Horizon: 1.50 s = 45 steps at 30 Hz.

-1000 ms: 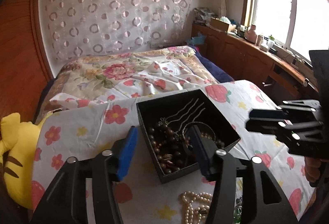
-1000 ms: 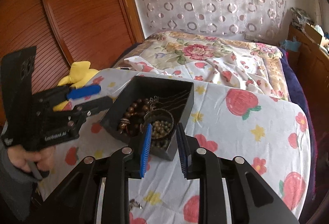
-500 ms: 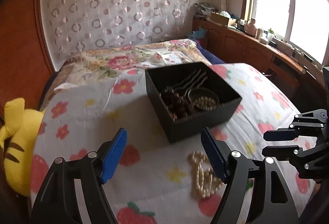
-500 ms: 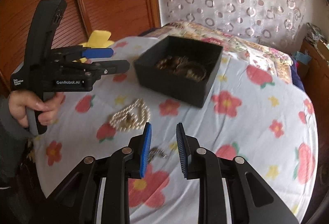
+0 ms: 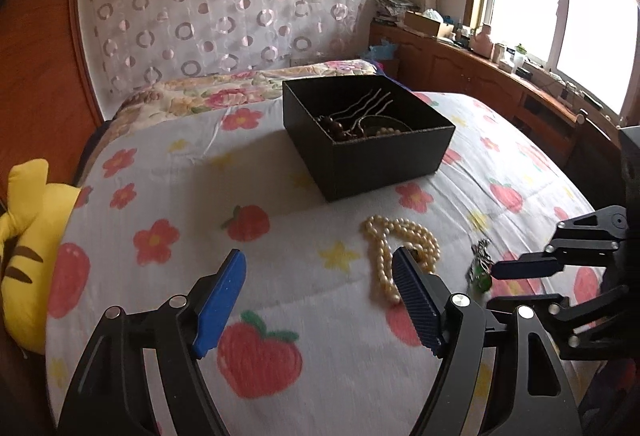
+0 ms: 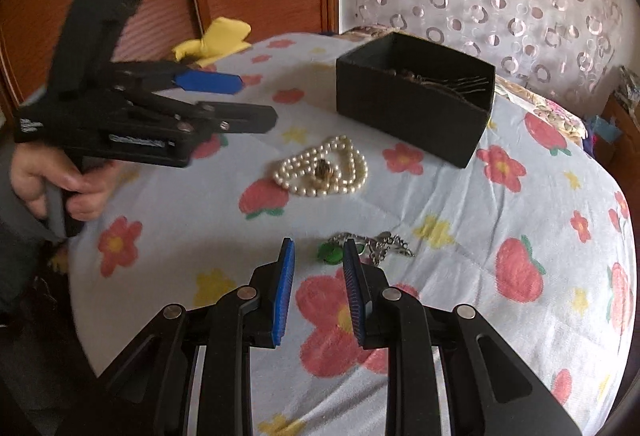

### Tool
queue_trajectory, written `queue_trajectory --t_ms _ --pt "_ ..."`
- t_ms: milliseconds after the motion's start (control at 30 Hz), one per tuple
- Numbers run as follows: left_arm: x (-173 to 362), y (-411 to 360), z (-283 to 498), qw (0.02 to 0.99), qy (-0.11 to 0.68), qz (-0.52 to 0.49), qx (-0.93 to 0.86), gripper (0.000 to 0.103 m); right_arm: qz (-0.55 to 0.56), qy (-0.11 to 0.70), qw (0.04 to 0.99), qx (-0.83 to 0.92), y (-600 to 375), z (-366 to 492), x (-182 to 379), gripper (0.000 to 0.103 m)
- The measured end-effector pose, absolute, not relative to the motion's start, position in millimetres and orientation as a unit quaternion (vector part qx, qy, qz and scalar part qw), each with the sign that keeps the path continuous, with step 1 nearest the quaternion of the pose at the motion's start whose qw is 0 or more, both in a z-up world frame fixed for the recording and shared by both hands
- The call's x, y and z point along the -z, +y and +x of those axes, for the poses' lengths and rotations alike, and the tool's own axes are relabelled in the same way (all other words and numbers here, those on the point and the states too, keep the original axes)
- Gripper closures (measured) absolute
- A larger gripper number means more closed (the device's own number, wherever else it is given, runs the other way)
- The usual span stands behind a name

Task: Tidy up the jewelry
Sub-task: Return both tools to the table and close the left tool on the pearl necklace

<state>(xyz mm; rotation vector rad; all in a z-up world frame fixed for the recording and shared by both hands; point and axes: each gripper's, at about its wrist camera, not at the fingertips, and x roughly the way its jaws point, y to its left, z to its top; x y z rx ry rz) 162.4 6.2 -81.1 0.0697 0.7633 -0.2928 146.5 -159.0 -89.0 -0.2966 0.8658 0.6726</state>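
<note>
Right wrist view: green-stone chain (image 6: pixel 366 246) lies loose on quilt (image 6: pixel 520 204), just ahead of right gripper (image 6: pixel 319 256); jaws narrowly parted, nothing held, apparently lined up for pickup. Pearl necklace (image 5: pixel 400 256) heaped beside black box (image 5: pixel 372 140). Left gripper (image 5: pixel 318 278) just opened wide, empty.
</note>
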Motion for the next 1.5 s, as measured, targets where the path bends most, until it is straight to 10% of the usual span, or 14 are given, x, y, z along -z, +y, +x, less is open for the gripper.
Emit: queue_trajectory --t_ms 600,1133,1500 --pt "85.0 -1.0 153.0 0.915 0.371 0.035 0.155 0.031 -0.139 0.395 0.858 -0.299 -165.7 145.4 91.5 0.087" --pt "94.9 -25.6 176.9 0.891 0.413 0.042 0.186 0.082 -0.099 0.384 0.874 -0.282 -193.4 118.5 95.5 0.087" --pt "100.3 -41.5 187.2 0.883 0.426 0.071 0.186 0.083 -0.088 0.384 0.874 -0.284 -195.3 119.8 95.9 0.087"
